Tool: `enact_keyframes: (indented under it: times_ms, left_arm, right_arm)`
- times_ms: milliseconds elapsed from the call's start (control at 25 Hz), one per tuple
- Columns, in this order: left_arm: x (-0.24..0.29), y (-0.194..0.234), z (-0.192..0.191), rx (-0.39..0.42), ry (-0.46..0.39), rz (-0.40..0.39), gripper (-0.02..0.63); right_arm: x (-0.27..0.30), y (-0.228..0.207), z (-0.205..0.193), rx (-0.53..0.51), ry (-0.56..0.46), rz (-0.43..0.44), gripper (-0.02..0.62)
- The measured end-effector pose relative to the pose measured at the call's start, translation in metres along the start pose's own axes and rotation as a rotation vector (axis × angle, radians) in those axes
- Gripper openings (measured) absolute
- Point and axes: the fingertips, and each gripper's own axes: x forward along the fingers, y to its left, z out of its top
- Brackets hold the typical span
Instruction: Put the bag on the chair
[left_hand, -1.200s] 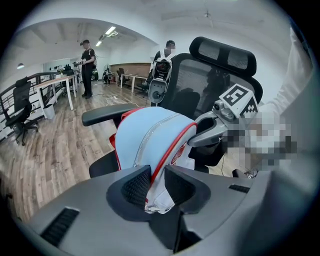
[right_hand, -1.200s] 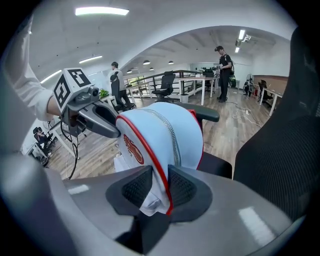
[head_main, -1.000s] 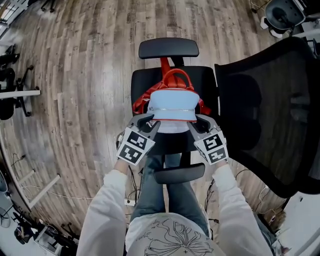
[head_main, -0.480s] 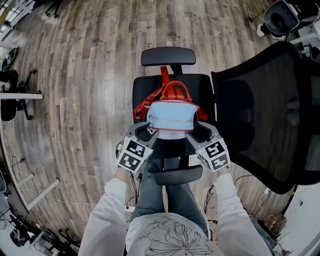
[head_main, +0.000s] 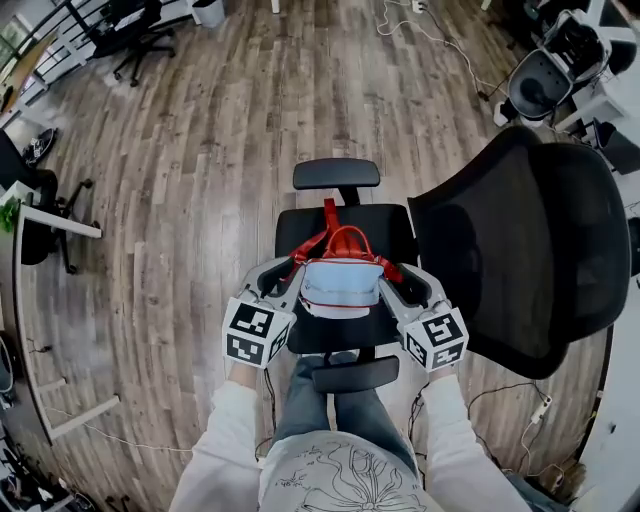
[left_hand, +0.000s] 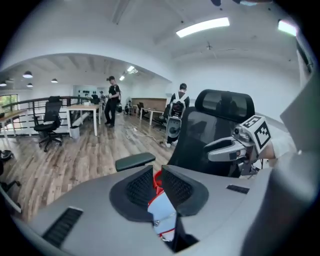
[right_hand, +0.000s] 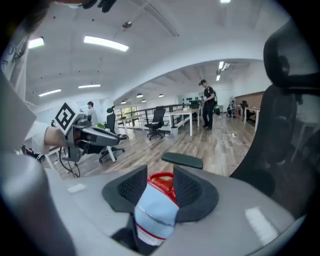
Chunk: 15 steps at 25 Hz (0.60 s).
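A light-blue bag (head_main: 341, 283) with red handle and straps rests over the black seat (head_main: 402, 226) of an office chair, whose mesh backrest (head_main: 520, 240) stands to the right. My left gripper (head_main: 292, 275) is at the bag's left side and my right gripper (head_main: 390, 282) at its right side. In the left gripper view the bag (left_hand: 162, 210) fills the narrow gap of the left gripper (left_hand: 157, 172). In the right gripper view the bag (right_hand: 156, 210) sits deep in the right gripper (right_hand: 160, 177). Both pairs of jaws are closing onto the bag.
The chair's armrests lie beyond the bag (head_main: 336, 173) and nearer me (head_main: 355, 374). Wood floor surrounds the chair. A white desk (head_main: 50, 215) stands at the left, other office chairs at the top left (head_main: 140, 20) and top right (head_main: 545, 80). People stand far off.
The head view has pulled up and back, so chair, bag and grippers look smaller. The bag stays between the two grippers over the seat.
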Motion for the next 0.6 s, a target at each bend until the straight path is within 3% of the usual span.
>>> enact_keyframes:
  times_ms: [40, 280, 600]
  left_arm:
    - [-0.01, 0.001, 0.014, 0.003, -0.037, 0.025, 0.041]
    - [-0.069, 0.006, 0.099, 0.019, -0.219, 0.136, 0.01]
    - [-0.137, 0.006, 0.169, -0.004, -0.388, 0.224, 0.006]
  right_arm:
    - [-0.007, 0.002, 0.018, 0.003, -0.05, -0.014, 0.162]
    - [-0.037, 0.019, 0.113, -0.056, -0.229, -0.069, 0.05]
    - [-0.082, 0.035, 0.197, -0.092, -0.417, -0.174, 0.021]
